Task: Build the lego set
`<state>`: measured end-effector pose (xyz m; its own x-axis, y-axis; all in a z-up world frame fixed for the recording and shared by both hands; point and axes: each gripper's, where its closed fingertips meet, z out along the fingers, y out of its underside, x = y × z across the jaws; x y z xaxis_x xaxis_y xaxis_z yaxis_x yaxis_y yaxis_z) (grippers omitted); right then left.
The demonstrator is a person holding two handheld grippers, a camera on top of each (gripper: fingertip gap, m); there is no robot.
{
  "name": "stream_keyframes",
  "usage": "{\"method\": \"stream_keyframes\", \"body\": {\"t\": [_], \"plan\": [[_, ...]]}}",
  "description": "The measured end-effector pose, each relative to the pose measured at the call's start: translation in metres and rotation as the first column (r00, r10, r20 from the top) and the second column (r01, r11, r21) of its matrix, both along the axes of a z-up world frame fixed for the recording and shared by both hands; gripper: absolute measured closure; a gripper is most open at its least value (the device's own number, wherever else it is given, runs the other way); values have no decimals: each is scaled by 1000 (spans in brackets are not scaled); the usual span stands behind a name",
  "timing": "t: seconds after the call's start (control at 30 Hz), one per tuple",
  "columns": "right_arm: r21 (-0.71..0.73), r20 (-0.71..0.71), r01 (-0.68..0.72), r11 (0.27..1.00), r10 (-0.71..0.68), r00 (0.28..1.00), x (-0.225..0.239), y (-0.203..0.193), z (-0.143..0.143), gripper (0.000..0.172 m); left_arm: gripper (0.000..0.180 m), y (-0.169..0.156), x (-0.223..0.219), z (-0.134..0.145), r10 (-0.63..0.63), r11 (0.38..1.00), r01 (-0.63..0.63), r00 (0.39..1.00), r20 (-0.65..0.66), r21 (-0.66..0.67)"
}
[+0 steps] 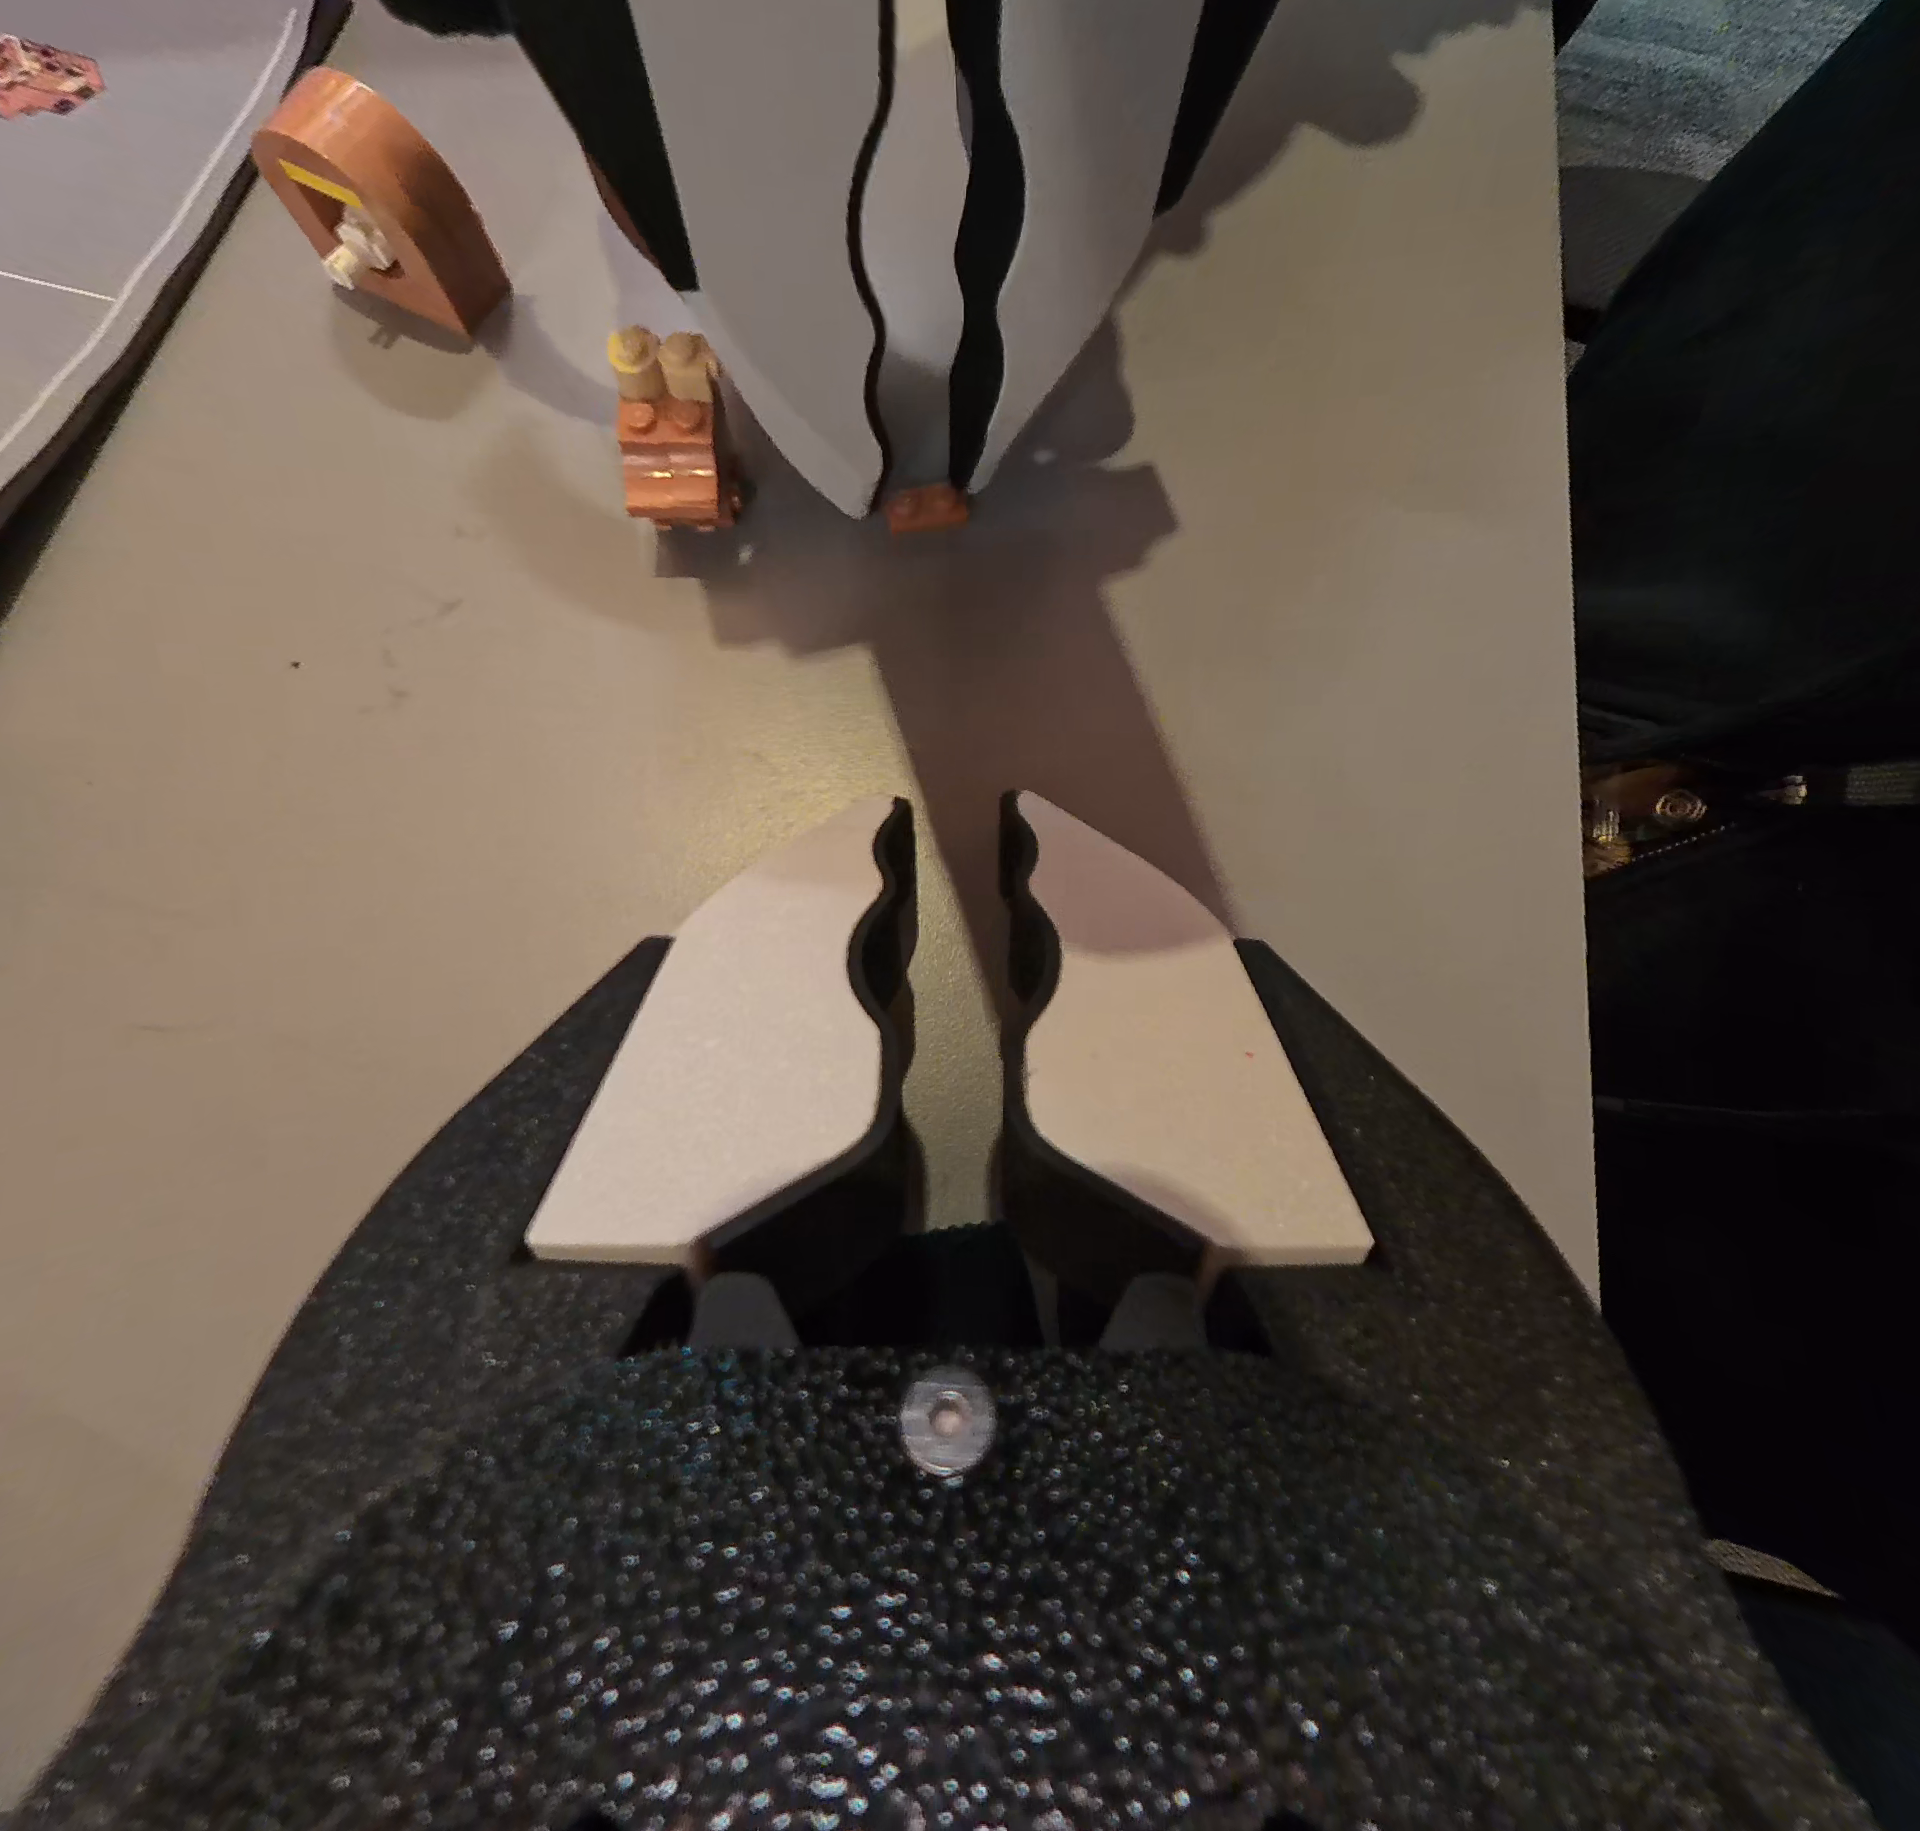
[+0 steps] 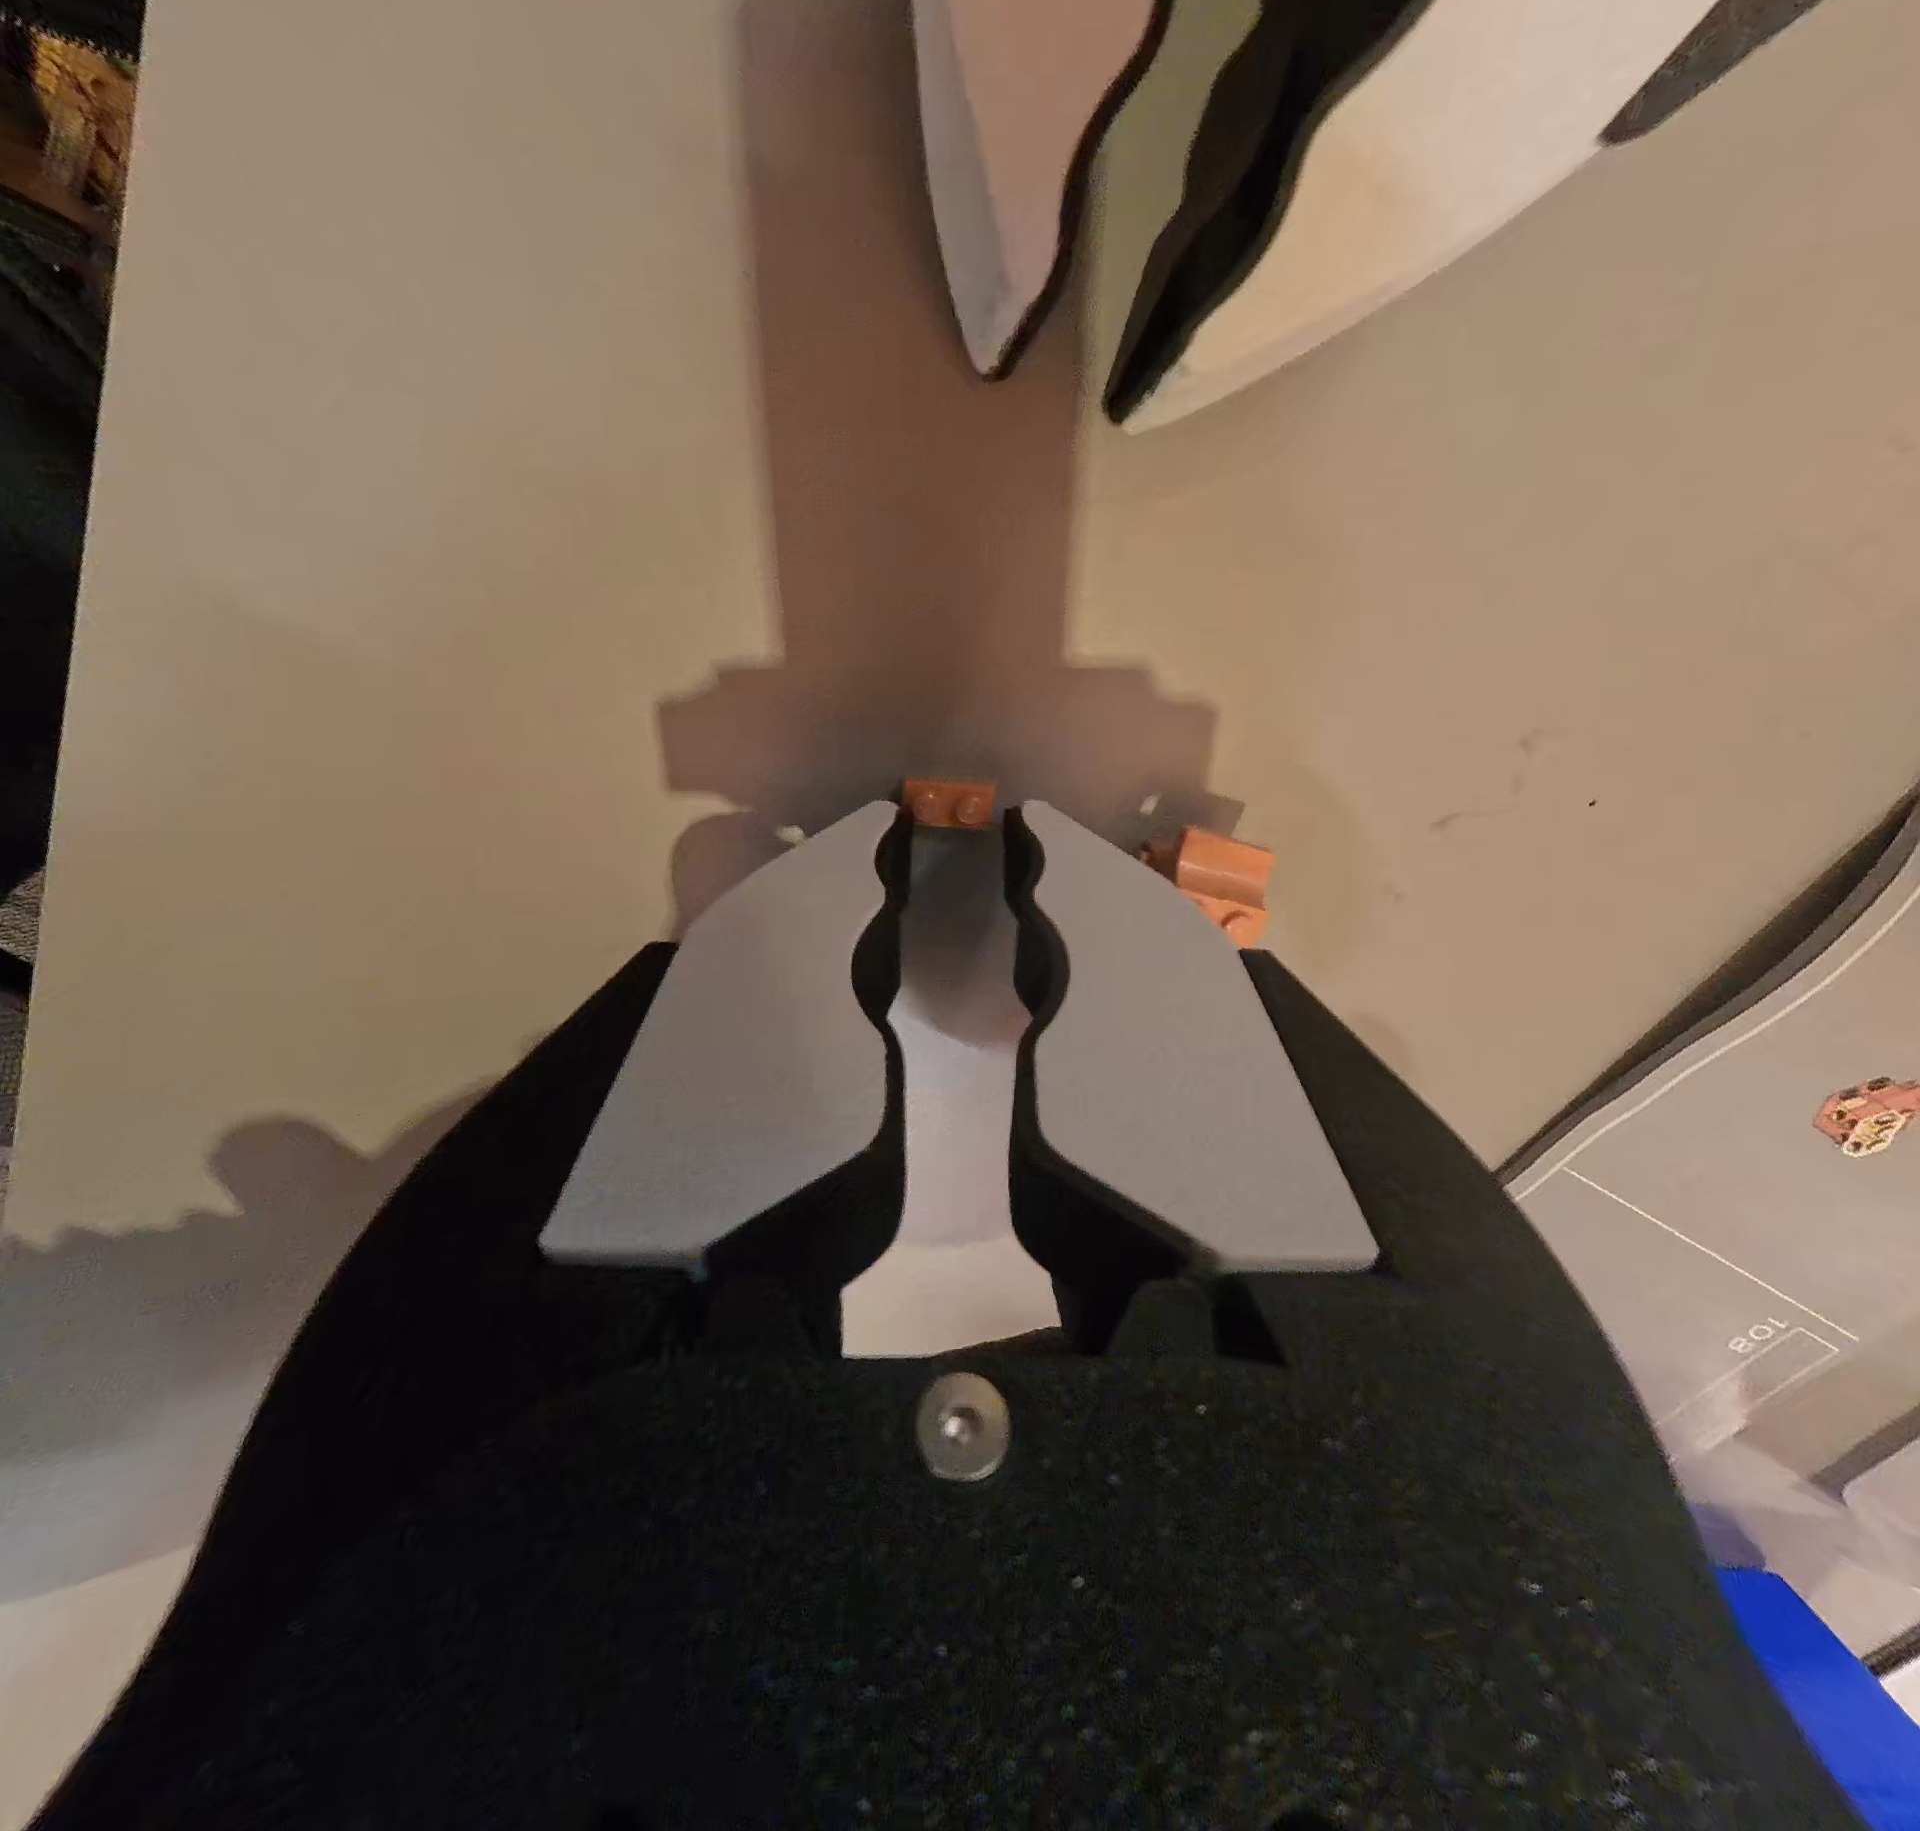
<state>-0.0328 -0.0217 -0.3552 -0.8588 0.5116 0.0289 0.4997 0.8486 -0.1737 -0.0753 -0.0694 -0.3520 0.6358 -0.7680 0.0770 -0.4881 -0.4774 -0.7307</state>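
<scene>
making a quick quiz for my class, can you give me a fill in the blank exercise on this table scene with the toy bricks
1. The small brick at the right hand-held gripper fingertips is ____ in colour.
2. The left hand-held gripper has ____ between its fingers.
3. The rounded brown arch piece stands on the ____ table.
4. The tan pegs sit on ____ of a brown brick stack.

Missing words: brown; nothing; grey; top

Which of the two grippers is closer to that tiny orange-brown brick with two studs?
The right gripper. The small brick sits at its fingertips, between the two fingers. The left gripper hangs back across the bare table, fingers apart with nothing between them.
</scene>
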Motion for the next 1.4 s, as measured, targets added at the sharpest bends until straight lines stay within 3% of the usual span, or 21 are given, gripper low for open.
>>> {"method": "stream_keyframes", "body": {"t": [0.5, 0.87, 1.0, 1.4], "plan": [[-38, 37, 35, 999, -34, 999, 3, -5, 2, 150, 165, -1, 0, 0, -3, 1000, 3, 1000, -10, 7], [-97, 29, 342, 935, -341, 940, 1, -7, 7, 153, 165, -2, 1, -1, -5, 1000, 5, 1000, -17, 12], [-42, 33, 354, 934, -352, 935, 6, -5, -1, 151, 165, -2, 1, -1, -5, 1000, 5, 1000, -18, 13], [-57, 14, 336, 940, -336, 942, 8, -7, -2, 156, 164, 1, 0, 0, 5, 1000, -5, 1000, -4, 3]]}}
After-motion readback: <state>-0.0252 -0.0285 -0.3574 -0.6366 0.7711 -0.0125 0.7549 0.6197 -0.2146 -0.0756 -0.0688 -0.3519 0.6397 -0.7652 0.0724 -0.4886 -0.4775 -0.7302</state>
